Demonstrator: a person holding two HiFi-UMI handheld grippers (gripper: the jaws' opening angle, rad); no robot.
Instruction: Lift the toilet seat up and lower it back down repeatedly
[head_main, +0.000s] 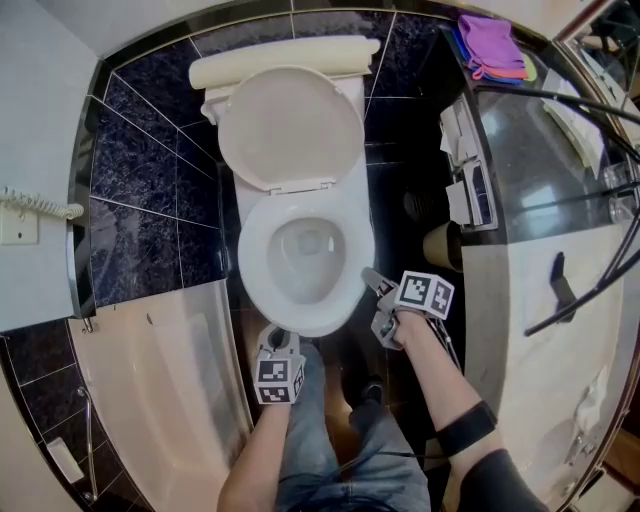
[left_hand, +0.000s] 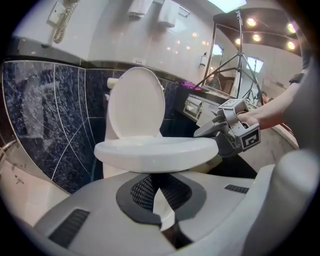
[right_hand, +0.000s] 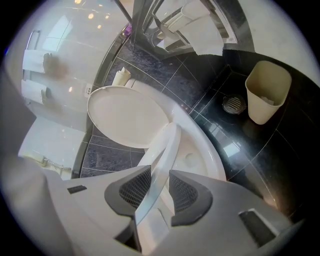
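The white toilet (head_main: 300, 310) stands with its lid (head_main: 290, 125) upright against the tank. In the head view my right gripper (head_main: 372, 280) is at the right side of the seat (head_main: 252, 250). In the right gripper view the seat's edge (right_hand: 165, 150) runs between both pads, tilted up off the bowl rim (right_hand: 202, 150), and my right gripper (right_hand: 159, 192) is shut on it. My left gripper (head_main: 278, 338) hangs just in front of the bowl's front edge. Its tips (left_hand: 156, 179) are shut together on nothing, level with the seat (left_hand: 155, 150) and apart from it.
A bathtub (head_main: 160, 370) lies to the left. A beige bin (right_hand: 267, 90) and a floor drain (right_hand: 233, 104) are on the dark tiles to the right. Beyond them is a counter (head_main: 540, 150) with purple cloths (head_main: 490, 45). A phone (head_main: 20, 215) hangs on the left wall.
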